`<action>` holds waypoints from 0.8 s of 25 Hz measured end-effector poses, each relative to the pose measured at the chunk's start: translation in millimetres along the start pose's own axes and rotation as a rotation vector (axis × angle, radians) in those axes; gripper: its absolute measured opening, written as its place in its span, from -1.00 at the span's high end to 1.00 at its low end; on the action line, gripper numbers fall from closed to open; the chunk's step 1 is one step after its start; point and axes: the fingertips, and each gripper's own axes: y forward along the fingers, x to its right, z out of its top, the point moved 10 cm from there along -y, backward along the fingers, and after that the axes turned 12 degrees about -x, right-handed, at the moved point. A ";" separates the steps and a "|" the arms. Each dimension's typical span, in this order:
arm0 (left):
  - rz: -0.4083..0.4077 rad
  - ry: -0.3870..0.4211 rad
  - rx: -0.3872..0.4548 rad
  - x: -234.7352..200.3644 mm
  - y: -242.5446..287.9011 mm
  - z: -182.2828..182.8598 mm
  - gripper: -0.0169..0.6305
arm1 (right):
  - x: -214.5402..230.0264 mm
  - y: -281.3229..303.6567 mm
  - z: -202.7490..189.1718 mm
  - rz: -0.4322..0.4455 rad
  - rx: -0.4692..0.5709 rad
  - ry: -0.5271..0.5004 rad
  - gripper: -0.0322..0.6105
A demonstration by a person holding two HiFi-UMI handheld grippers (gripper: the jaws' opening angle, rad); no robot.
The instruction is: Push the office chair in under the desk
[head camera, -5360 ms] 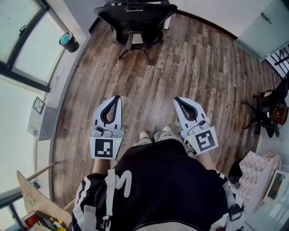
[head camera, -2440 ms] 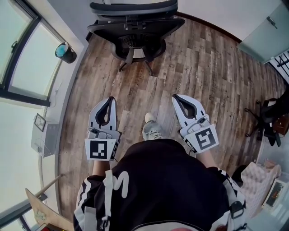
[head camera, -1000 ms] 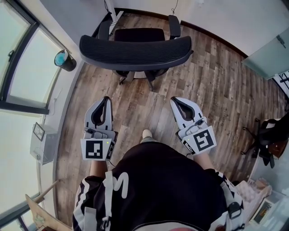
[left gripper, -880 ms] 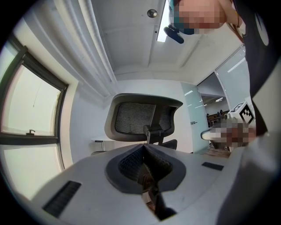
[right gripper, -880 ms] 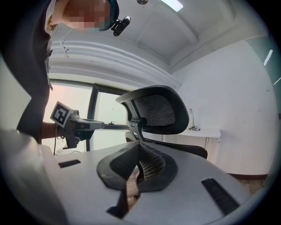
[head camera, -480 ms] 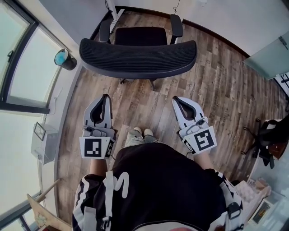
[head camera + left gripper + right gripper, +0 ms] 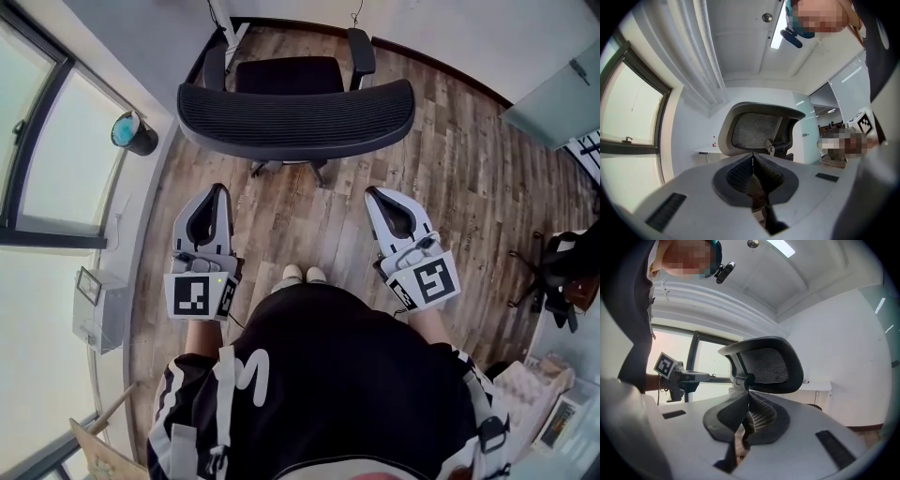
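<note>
Head view: office chair (image 7: pixel 295 117) ahead, jaws closed

It stands on the wooden floor (image 7: pixel 450 169) by the far wall, backrest facing the person (untouched). The left gripper (image 7: pixel 217 188) and right gripper (image 7: pixel 373 193) hold nothing, jaws pressed together.

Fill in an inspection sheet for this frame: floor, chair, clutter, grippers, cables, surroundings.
Surface: wood plank floor.
Job's things: chair, backrest toward the person, untouched; desk behind it.
Clutter: dark container by the window; second chair at right.
Grippers: left gripper and right gripper shut, empty, short of the backrest.
Cables: thin cord on the far wall.
Surroundings: window at left.
</note>
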 end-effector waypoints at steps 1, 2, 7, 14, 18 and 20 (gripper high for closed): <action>0.003 0.005 0.000 -2.3 0.8 0.1 0.92 | 1.6 -0.1 1.9 -0.006 0.013 0.009 0.87; 0.010 0.010 -0.001 -4.8 1.5 1.0 0.91 | 3.9 -0.3 4.0 -0.014 0.026 0.015 0.87; 0.024 0.006 0.021 -16.7 4.3 10.0 0.62 | 20.1 0.4 17.7 -0.064 0.064 0.018 0.54; -0.019 0.046 0.003 -35.6 20.5 23.3 0.23 | 41.8 7.6 33.9 -0.096 0.051 -0.039 0.22; -0.028 0.096 0.012 -48.9 33.1 34.7 0.18 | 54.9 14.4 43.4 -0.112 0.043 -0.108 0.17; -0.028 0.117 0.024 -55.5 42.1 38.2 0.18 | 59.7 19.8 48.7 -0.124 0.037 -0.142 0.15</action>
